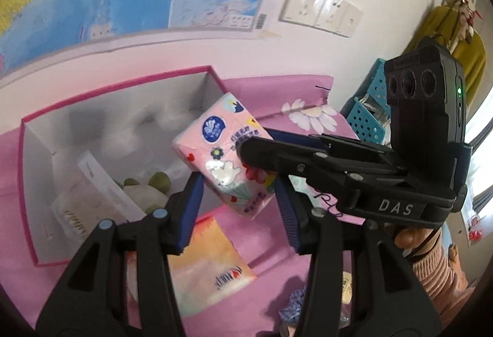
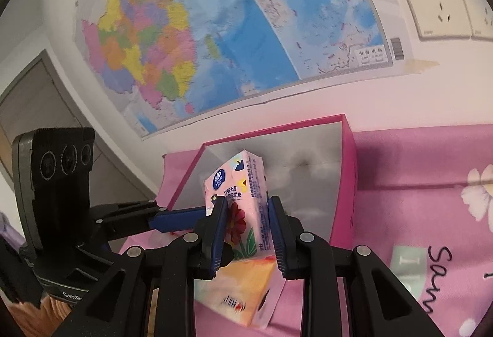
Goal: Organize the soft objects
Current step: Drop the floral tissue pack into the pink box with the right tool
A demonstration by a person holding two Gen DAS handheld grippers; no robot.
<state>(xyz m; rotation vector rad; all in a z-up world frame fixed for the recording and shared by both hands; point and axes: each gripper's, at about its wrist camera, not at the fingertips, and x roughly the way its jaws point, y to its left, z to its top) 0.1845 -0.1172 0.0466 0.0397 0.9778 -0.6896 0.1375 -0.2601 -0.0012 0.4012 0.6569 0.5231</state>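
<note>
A pink tissue pack (image 1: 215, 149) with a blue round logo and flower prints hangs tilted in the air over the front edge of the pink-rimmed box (image 1: 27, 152). My left gripper (image 1: 238, 183) is shut on its lower end, blue pads touching both sides. From the right, my right gripper (image 1: 262, 143) clamps the same pack. In the right wrist view my right gripper (image 2: 246, 204) presses the tissue pack (image 2: 243, 183) on both flanks, and a blue finger of my left gripper (image 2: 197, 210) reaches it from the left.
The box (image 2: 346, 170) holds a green-and-white plush toy (image 1: 148, 189) and pale tissue packs (image 1: 101, 183). An orange tissue pack (image 1: 209, 263) lies on the pink flowered cloth (image 1: 277, 96) below. A blue perforated basket (image 1: 366, 118) stands at the right, a wall map (image 2: 215, 29) behind.
</note>
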